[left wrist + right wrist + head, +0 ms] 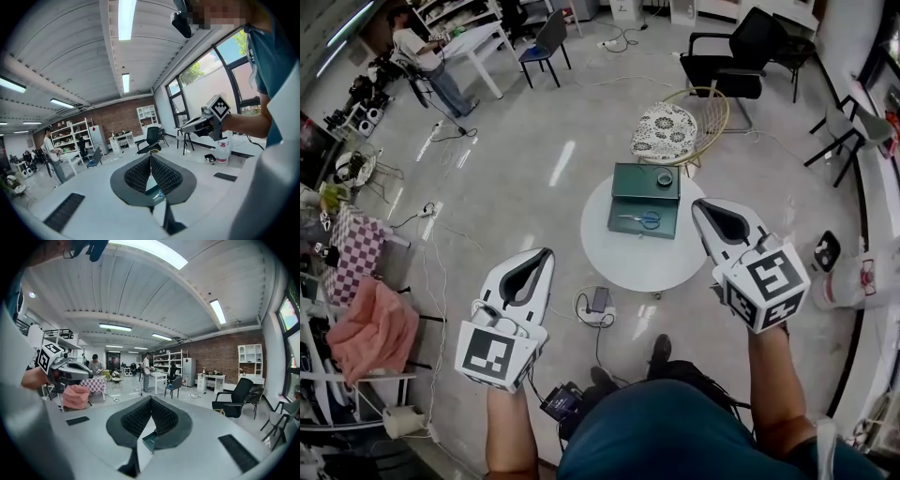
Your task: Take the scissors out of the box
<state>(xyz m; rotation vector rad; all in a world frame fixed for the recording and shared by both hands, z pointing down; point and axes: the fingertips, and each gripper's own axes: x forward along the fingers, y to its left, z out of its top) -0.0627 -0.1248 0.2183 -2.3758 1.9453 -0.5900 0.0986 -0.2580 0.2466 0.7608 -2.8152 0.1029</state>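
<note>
Scissors (643, 220): flat in the near half of the open green box (623, 230), blue handles toward 3 o'clock, neither gripper touching them.
Box: on the round white table (628, 262), at its 12 o'clock side; a small ring (665, 177) sits in the far half.
Left gripper (547, 253): in the air at the table's 8 o'clock, off its edge, well apart from the box.
Left fingers: its own view shows the left gripper (151, 159) clenched tip to tip, with nothing between.
Right gripper (697, 204): at the table's 3 o'clock, tips near the box's right end, not touching it.
Right fingers: its own view shows the right gripper (151, 400) pressed together and empty.
Chair (666, 131): wicker with a patterned cushion, at the table's 12 o'clock.
</note>
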